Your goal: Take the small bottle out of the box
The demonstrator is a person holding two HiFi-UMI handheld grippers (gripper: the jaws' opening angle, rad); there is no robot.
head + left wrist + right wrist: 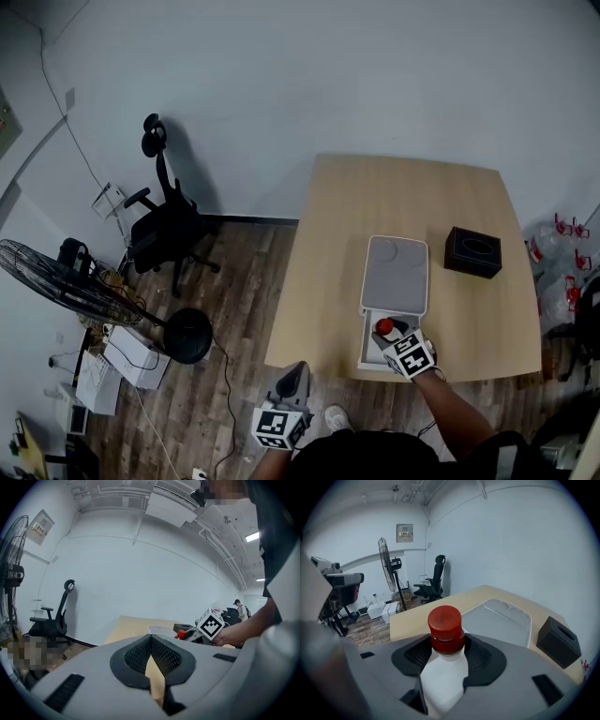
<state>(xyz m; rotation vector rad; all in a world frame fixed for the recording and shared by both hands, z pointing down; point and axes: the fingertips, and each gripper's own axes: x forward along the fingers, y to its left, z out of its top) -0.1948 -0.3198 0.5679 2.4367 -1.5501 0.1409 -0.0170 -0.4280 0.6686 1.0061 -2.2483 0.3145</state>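
Pale walls and a wooden floor (pixel 234 309) surround the worktop (pixel 403 197) where I am operating. On the right gripper (pixel 447 660) the two black pads are clenched on the small bottle (pixel 444 679), one at each side of its white body just under the red cap (pixel 446 626), and the bottle stands upright between them. From the head view the bottle is over the open white box (pixel 366 339), which sits at the near edge of the worktop, a little right of the middle; I cannot tell if its bottom is clear of the rim of the box. The lid (pixel 395 274) lies flat just behind the box, toward the centre of the worktop. A black box (pixel 472 251) stands near the right edge, well apart from the white one. The left gripper (pixel 151 641) has its fingers pressed together with nothing between them; it hangs over the floor, off the near left corner of the worktop. Farther left, an office chair (pixel 164 225) and a standing fan (pixel 66 281) are beside the wall.
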